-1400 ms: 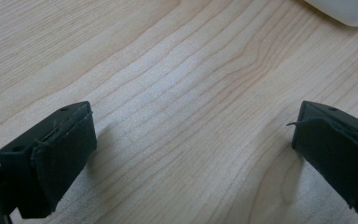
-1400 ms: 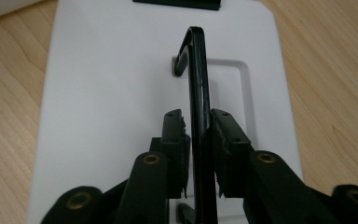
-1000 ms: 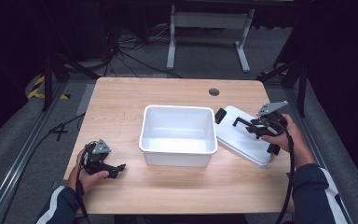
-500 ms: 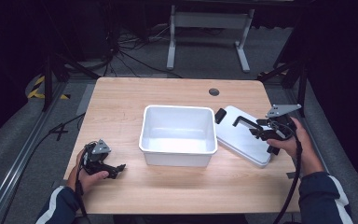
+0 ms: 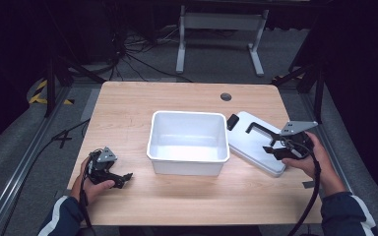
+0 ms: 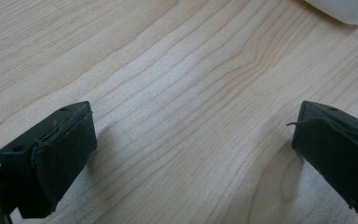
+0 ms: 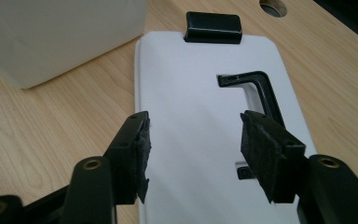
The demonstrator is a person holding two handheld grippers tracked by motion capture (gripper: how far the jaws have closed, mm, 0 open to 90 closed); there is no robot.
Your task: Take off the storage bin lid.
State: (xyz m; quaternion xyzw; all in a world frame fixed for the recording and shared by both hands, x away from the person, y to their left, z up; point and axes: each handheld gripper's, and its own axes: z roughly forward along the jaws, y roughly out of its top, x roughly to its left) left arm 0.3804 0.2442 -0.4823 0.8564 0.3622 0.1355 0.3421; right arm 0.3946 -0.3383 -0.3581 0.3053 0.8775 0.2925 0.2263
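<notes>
The white lid (image 5: 257,142) lies flat on the worktop (image 5: 128,108) just right of the empty white bin (image 5: 187,136), its black handle (image 7: 256,88) up, likely for the right gripper (image 7: 193,154) poised above it, fingers spread and empty, while the left gripper (image 6: 191,154) idles released near the worktop's left edge.

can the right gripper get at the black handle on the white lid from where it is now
Probably yes. The right gripper hovers open over the white lid, and the black handle lies just ahead, uncovered.
</notes>
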